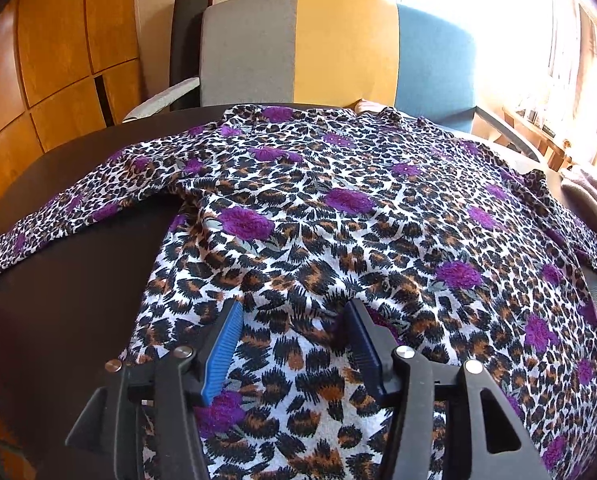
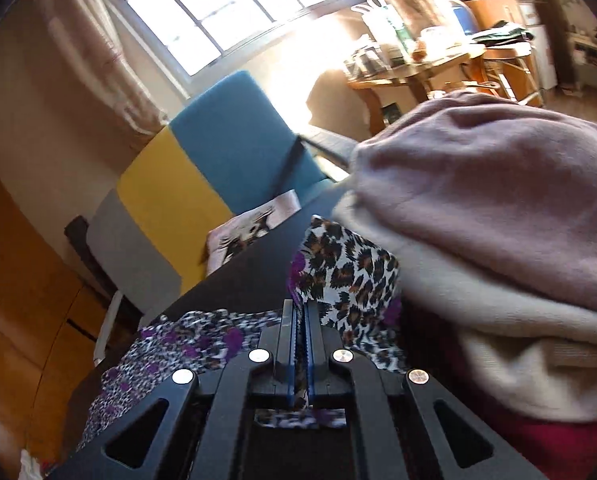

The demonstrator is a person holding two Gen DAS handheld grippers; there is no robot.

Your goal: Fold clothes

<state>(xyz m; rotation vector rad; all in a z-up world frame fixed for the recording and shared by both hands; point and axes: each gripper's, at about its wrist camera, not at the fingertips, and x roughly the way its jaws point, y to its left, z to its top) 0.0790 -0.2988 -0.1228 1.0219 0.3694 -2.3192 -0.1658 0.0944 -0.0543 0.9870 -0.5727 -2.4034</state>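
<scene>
On the dark desk (image 1: pixel 58 320) the leopard-print top (image 1: pixel 338 216) lies spread; left claw (image 1: pixel 294 344) released, hovering over its hem; right claw (image 2: pixel 300 340) clenched on a fabric edge; fold seems begun; next, likely carry that edge across.

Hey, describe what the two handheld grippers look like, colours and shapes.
Both match: the left gripper and right gripper have black angular plastic linkage arms with triangular cut-outs, round silver pivot pins, and fingers faced with blue ribbed pads. No cables, markings, hands or sleeves show.
</scene>
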